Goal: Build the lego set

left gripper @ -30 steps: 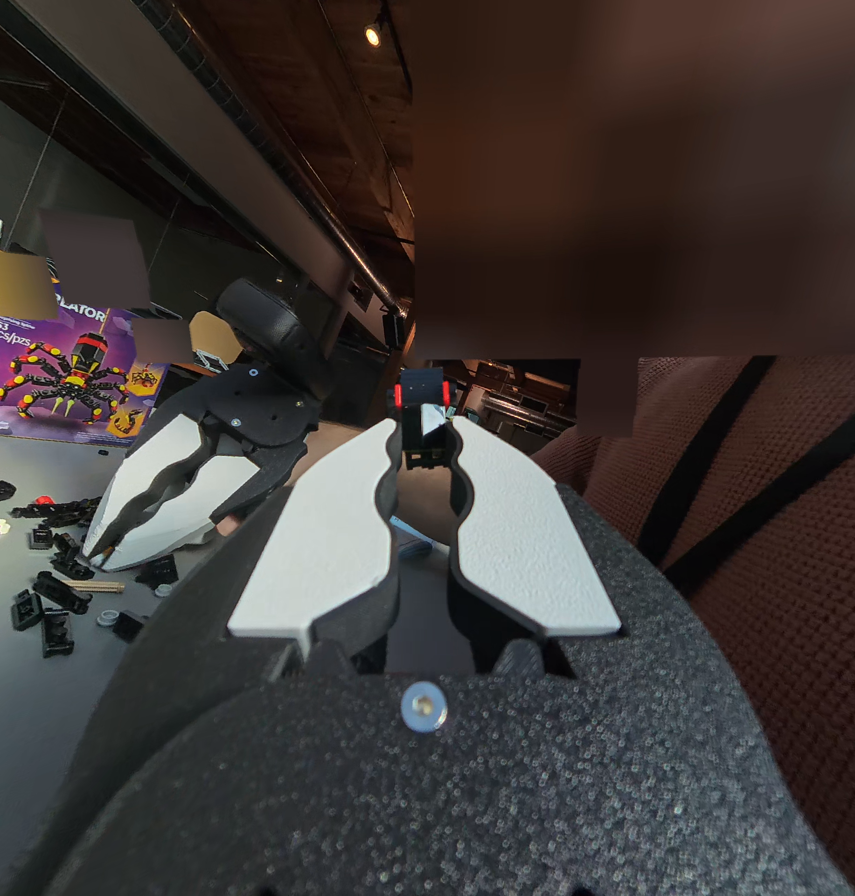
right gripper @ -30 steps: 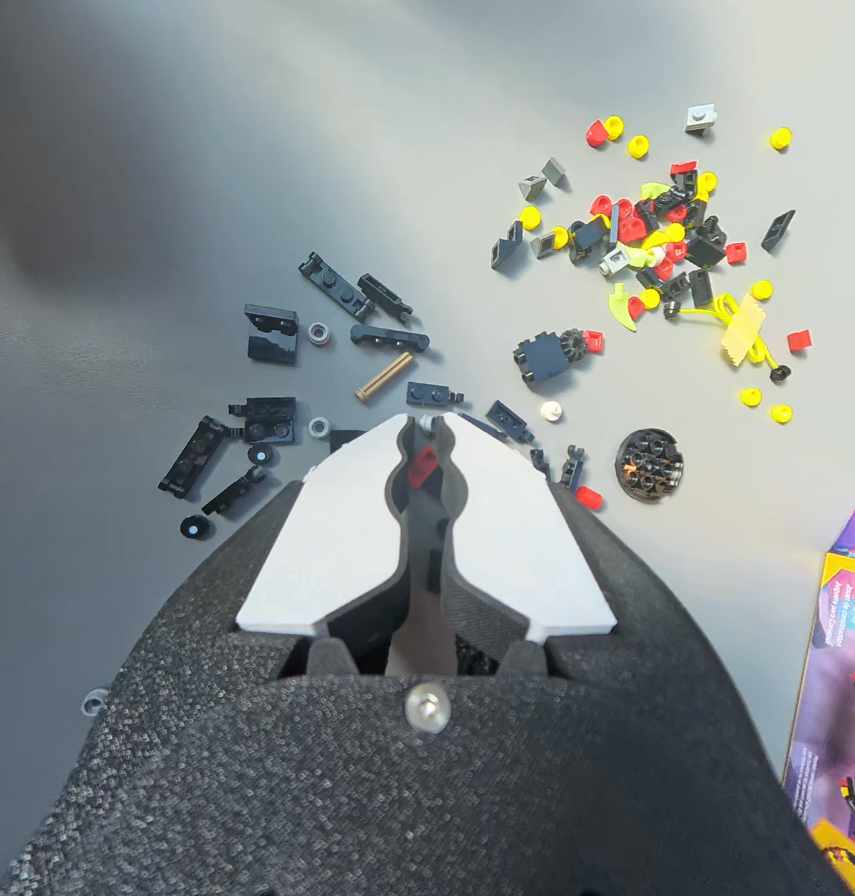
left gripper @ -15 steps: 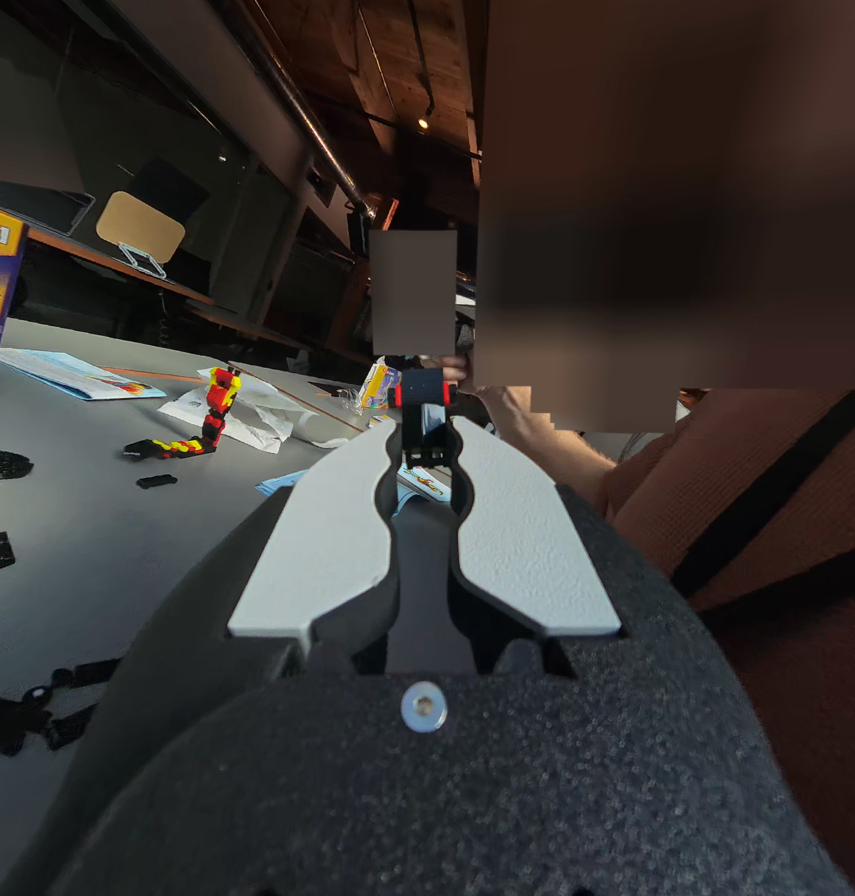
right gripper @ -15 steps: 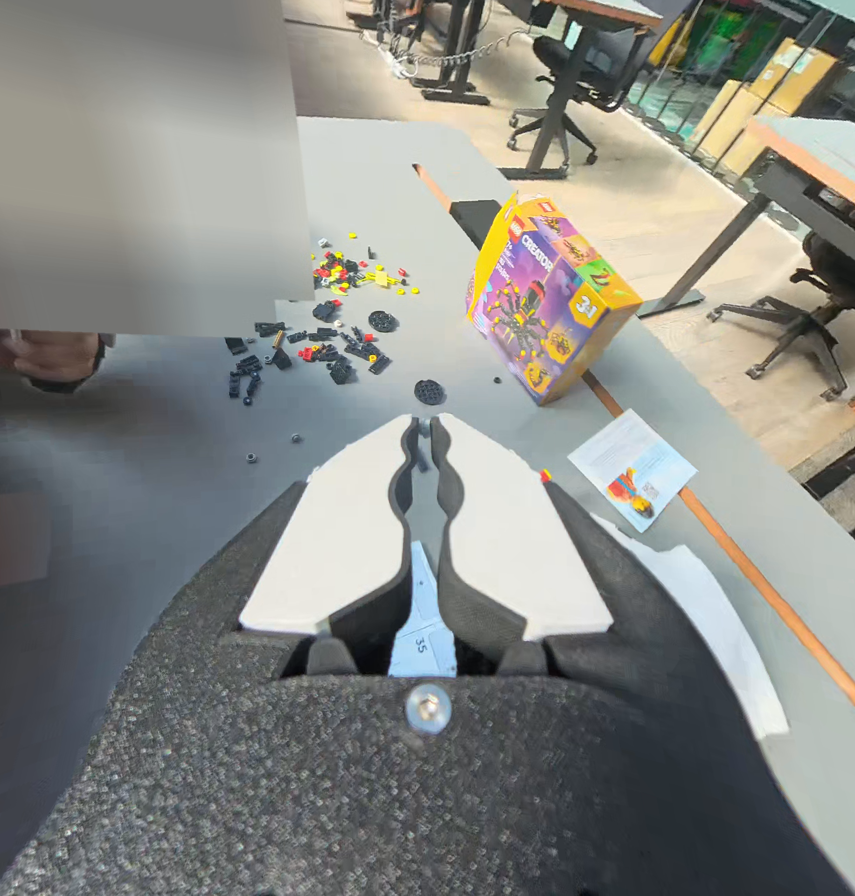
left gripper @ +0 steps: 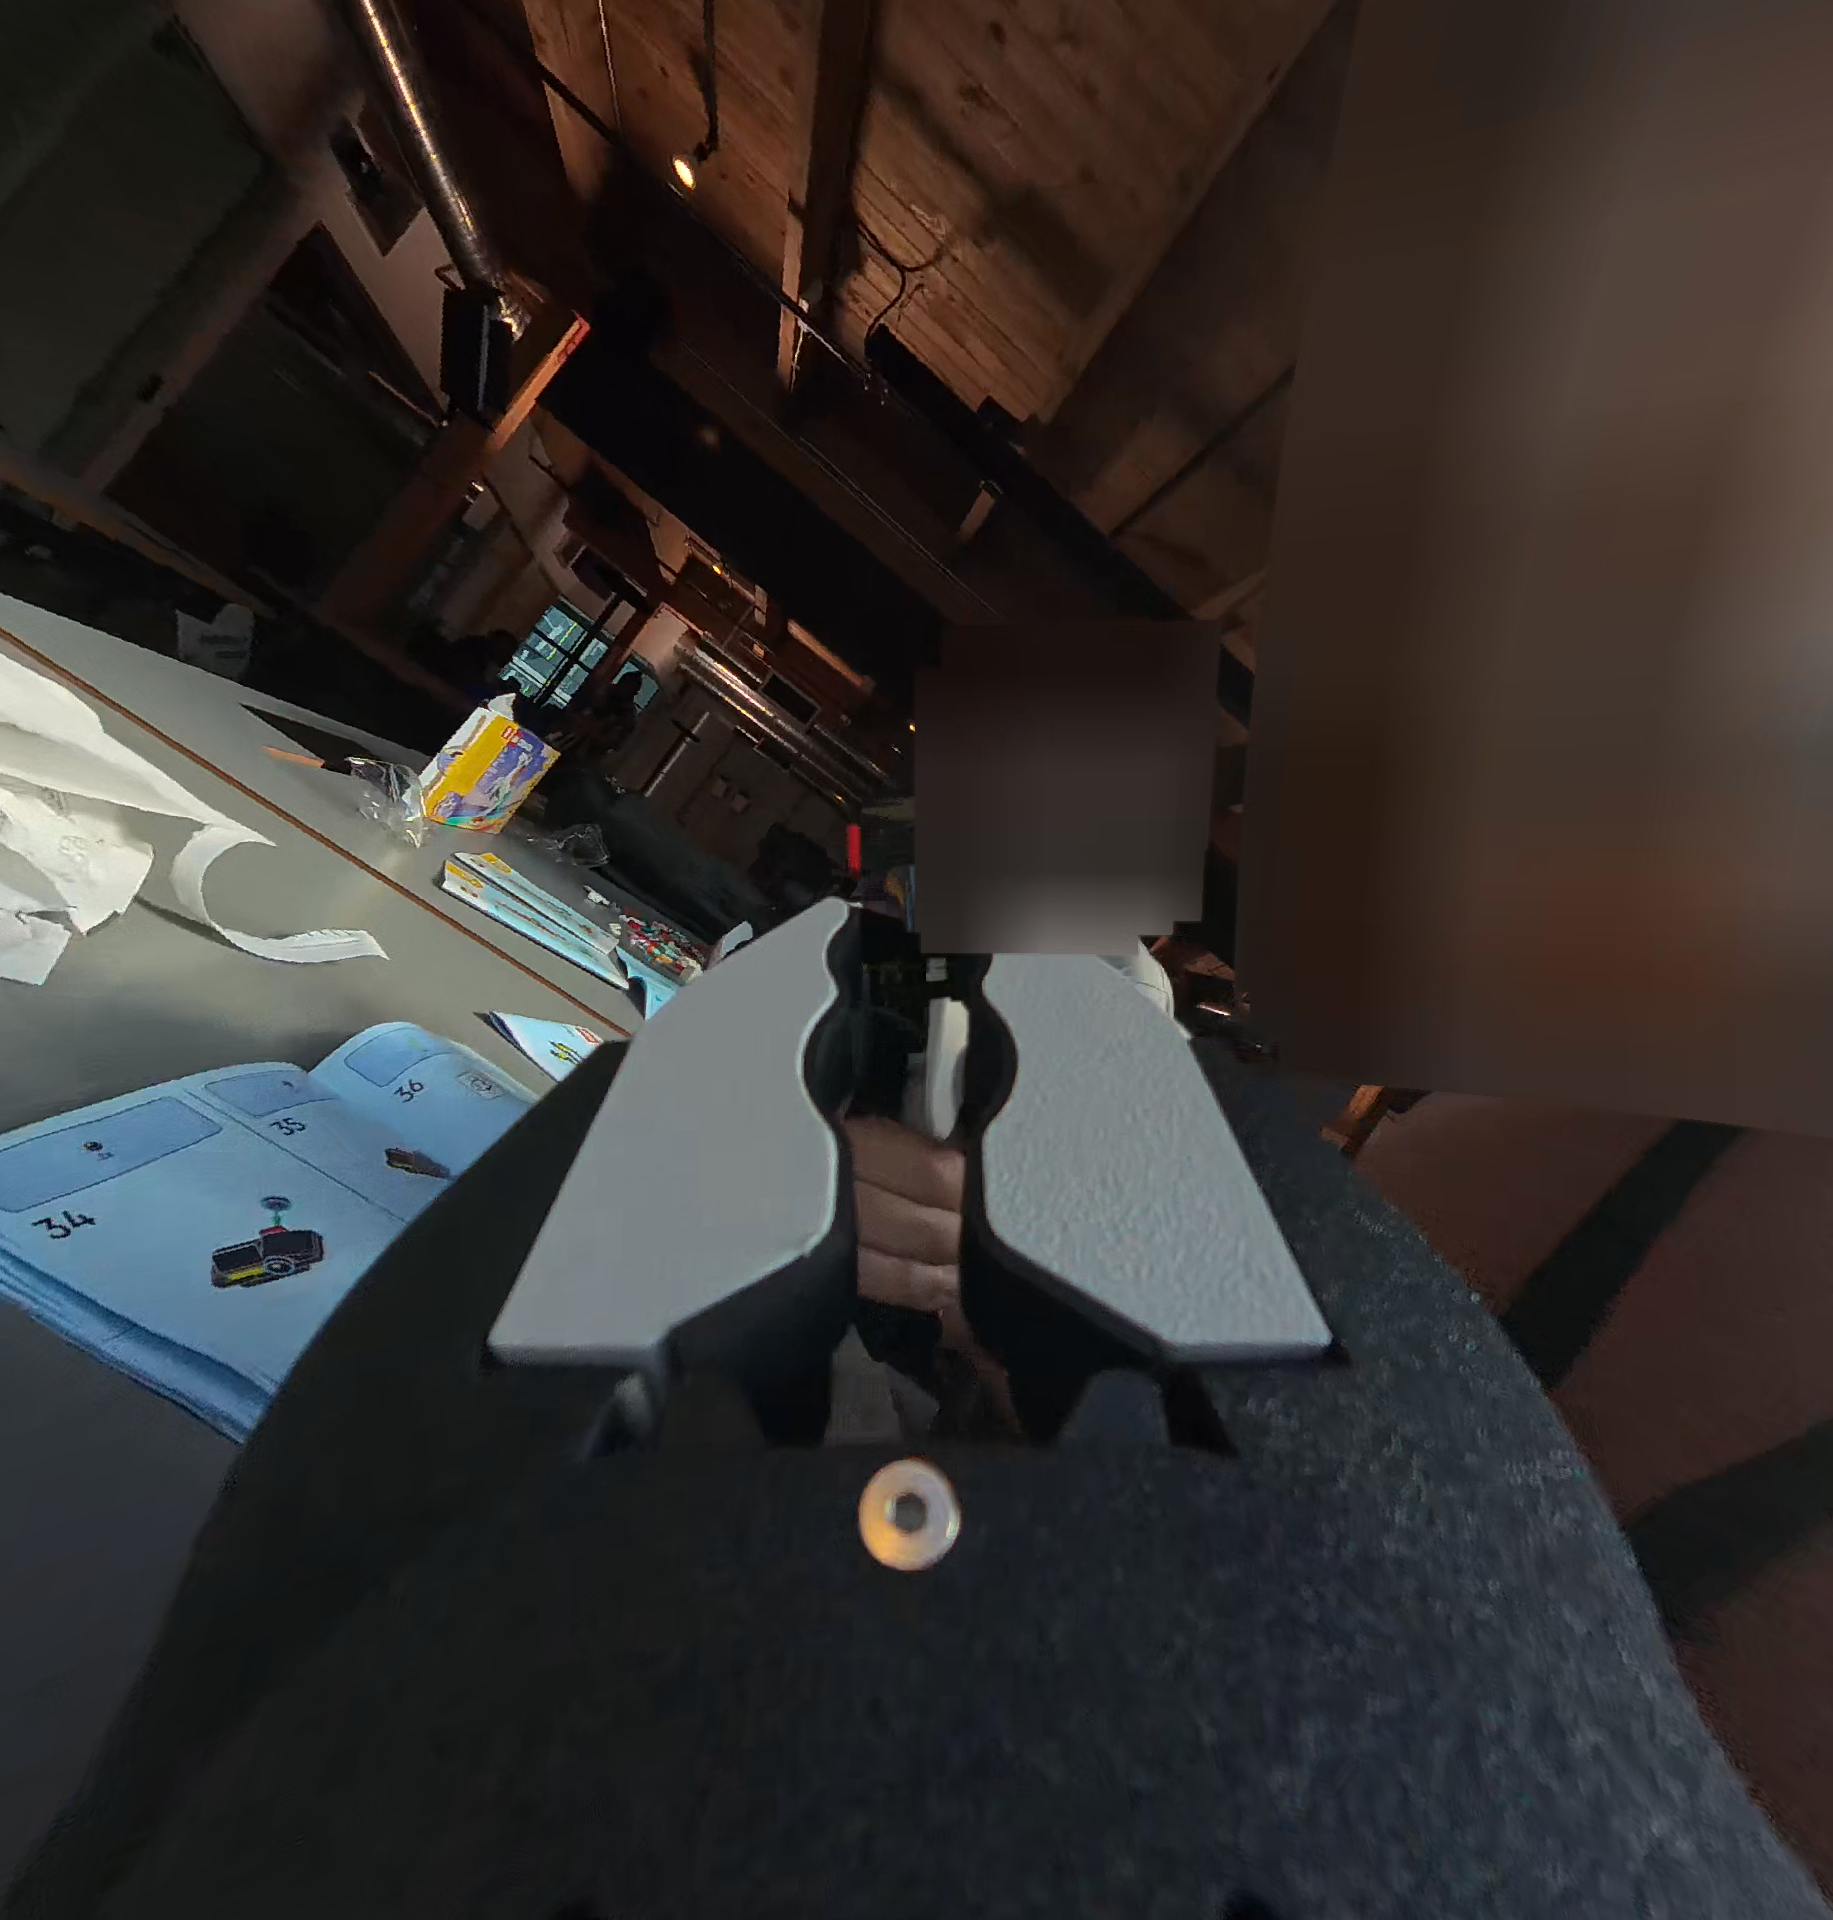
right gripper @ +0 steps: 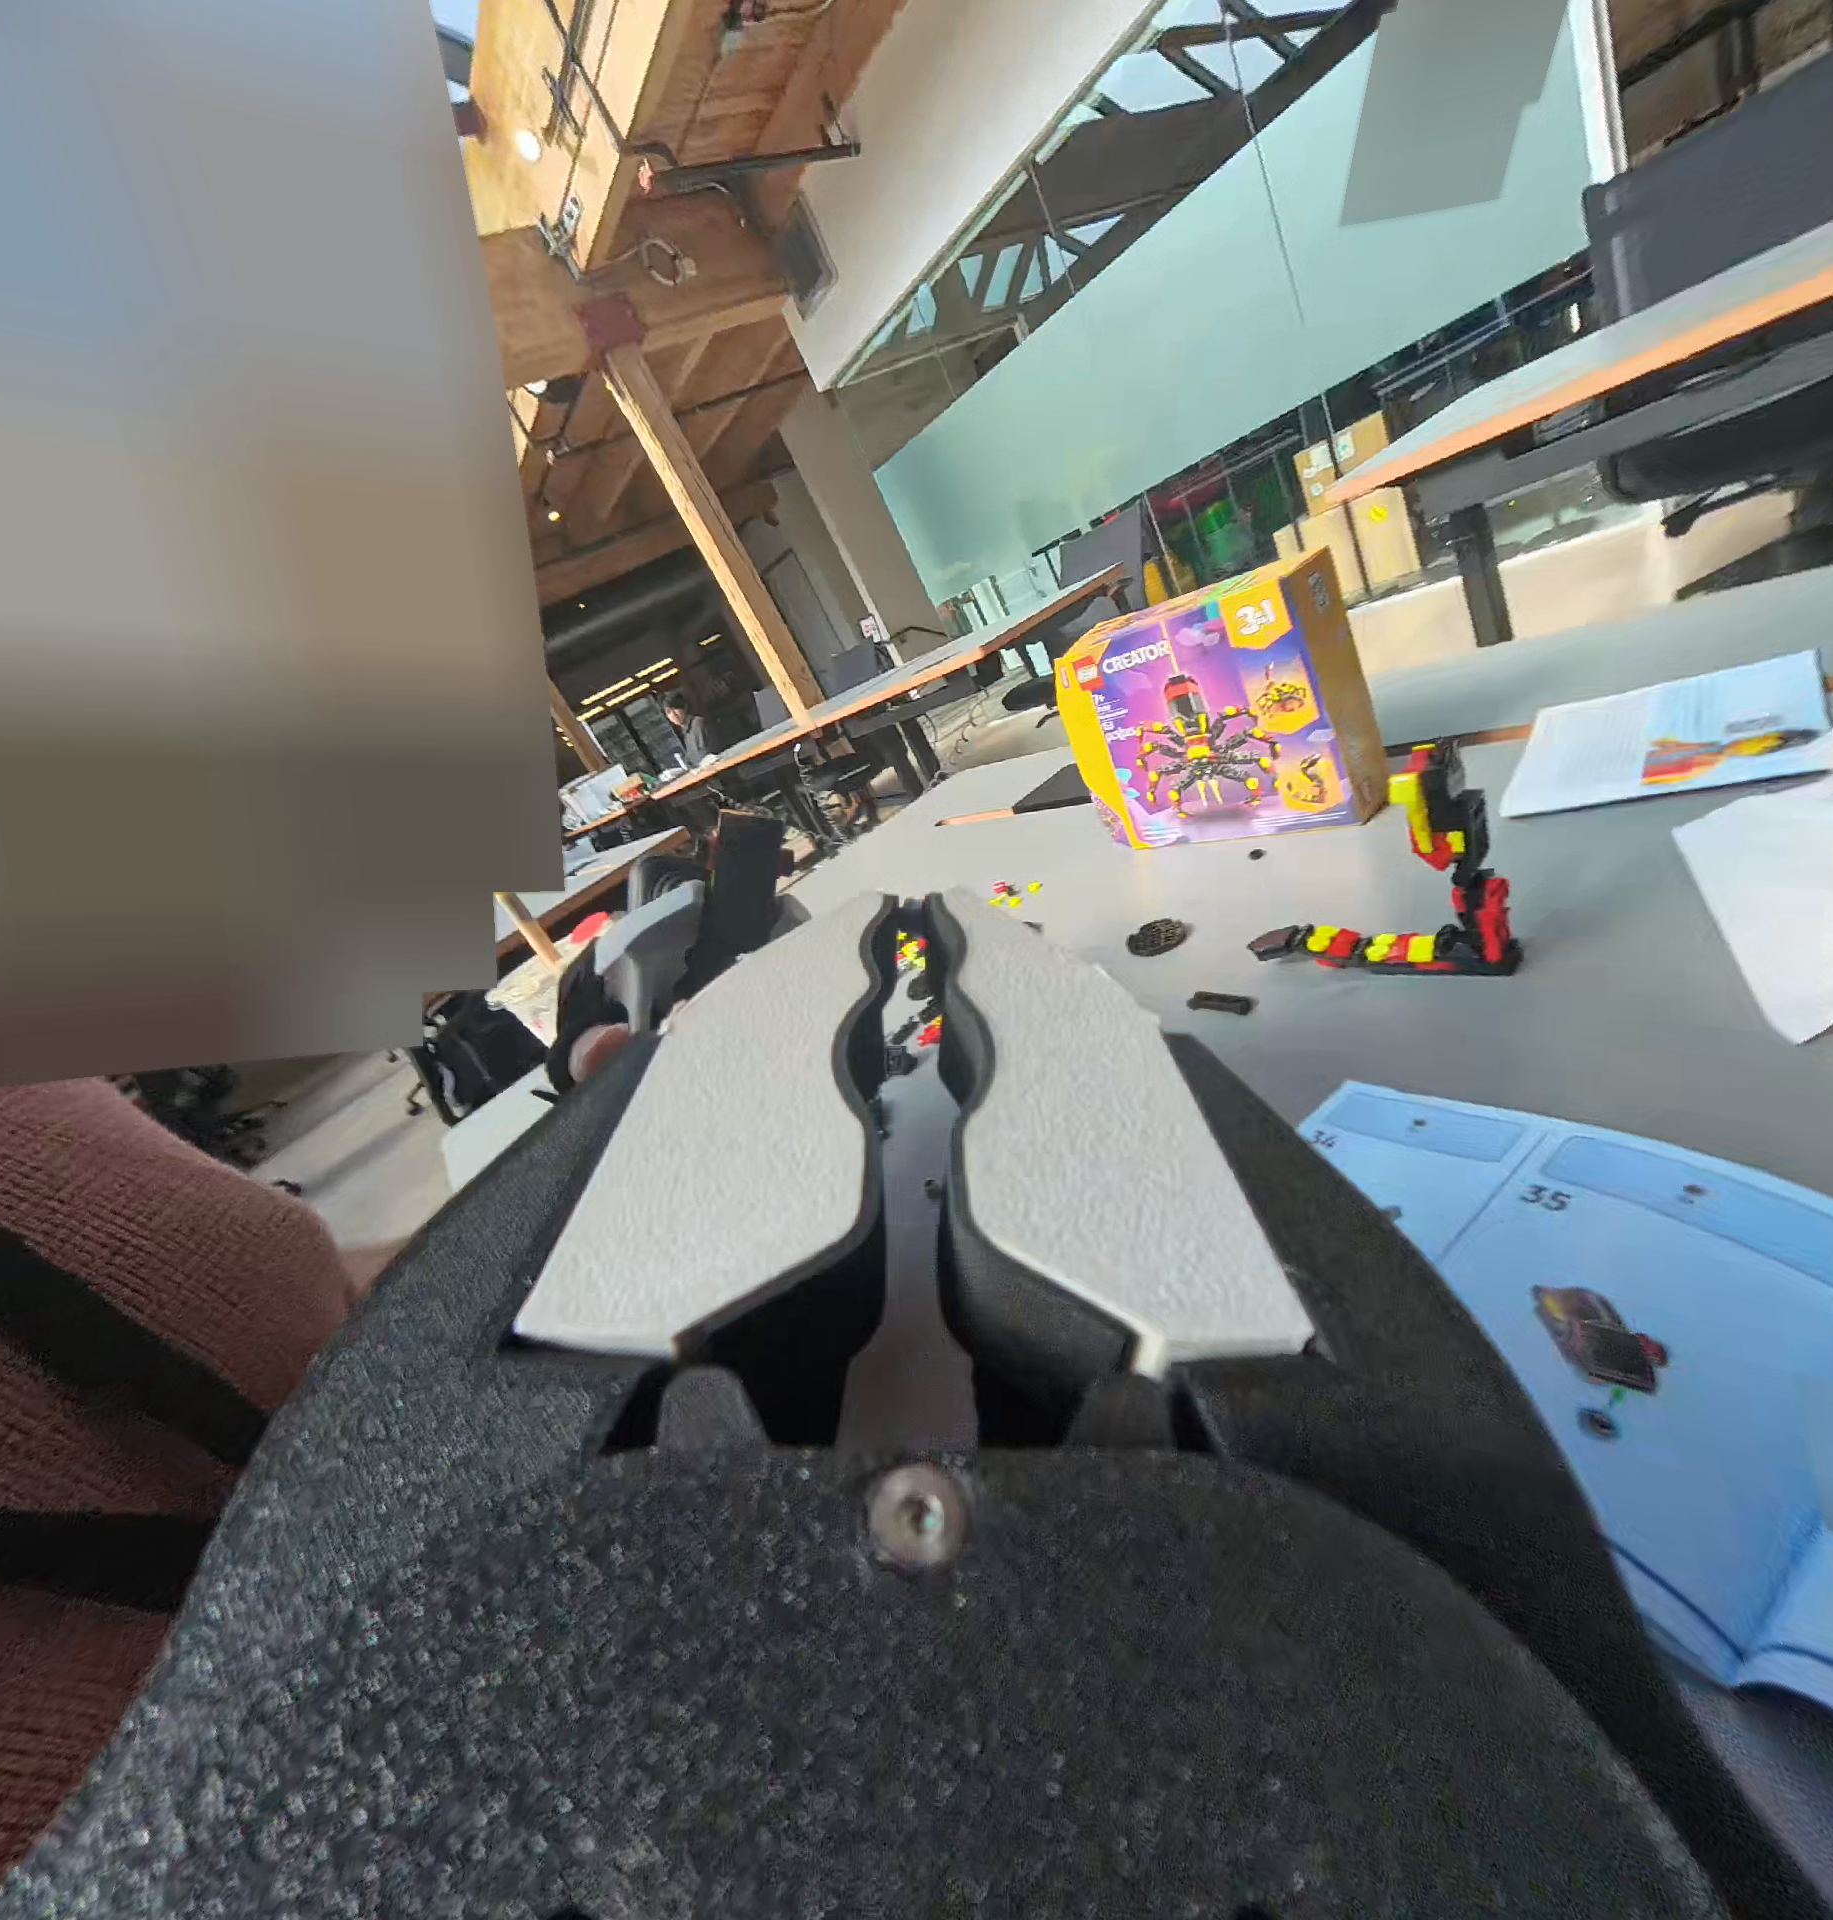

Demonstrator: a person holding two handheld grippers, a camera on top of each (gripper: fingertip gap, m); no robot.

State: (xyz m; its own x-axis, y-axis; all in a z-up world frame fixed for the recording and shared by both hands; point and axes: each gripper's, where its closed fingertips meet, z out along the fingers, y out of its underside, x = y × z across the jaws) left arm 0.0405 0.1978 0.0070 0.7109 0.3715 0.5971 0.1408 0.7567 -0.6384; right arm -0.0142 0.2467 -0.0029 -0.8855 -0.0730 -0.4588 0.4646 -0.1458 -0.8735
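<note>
My left gripper (left gripper: pixel 912 935) is shut on a small black Lego assembly (left gripper: pixel 876 987) with a red bit (left gripper: pixel 852 840); a blur patch hides its top. A hand (left gripper: pixel 904 1216) and a white finger of the other gripper (left gripper: pixel 943 1039) show through the gap. My right gripper (right gripper: pixel 912 902) is raised above the table with its fingers almost together. I see no piece between the tips. Loose black, red and yellow pieces (right gripper: pixel 917 997) lie beyond them. The left gripper's body (right gripper: pixel 663 956) shows to the left. The open blue instruction booklet (right gripper: pixel 1618 1299) lies to the right and also shows in the left wrist view (left gripper: pixel 216 1195).
A built red, yellow and black snake (right gripper: pixel 1431 914) stands on the grey table (right gripper: pixel 1307 1039). The purple and yellow set box (right gripper: pixel 1213 717) stands behind it. White papers (right gripper: pixel 1805 883) lie far right, and crumpled paper (left gripper: pixel 60 831) too. A brown knitted sleeve (right gripper: pixel 91 1299) is close on the left. The grippers' ends are close to 8 cm from one another.
The right gripper rose from the loose pieces and tilted up to look level across the table. The left gripper, still shut on the black assembly, swung round toward the booklet.
</note>
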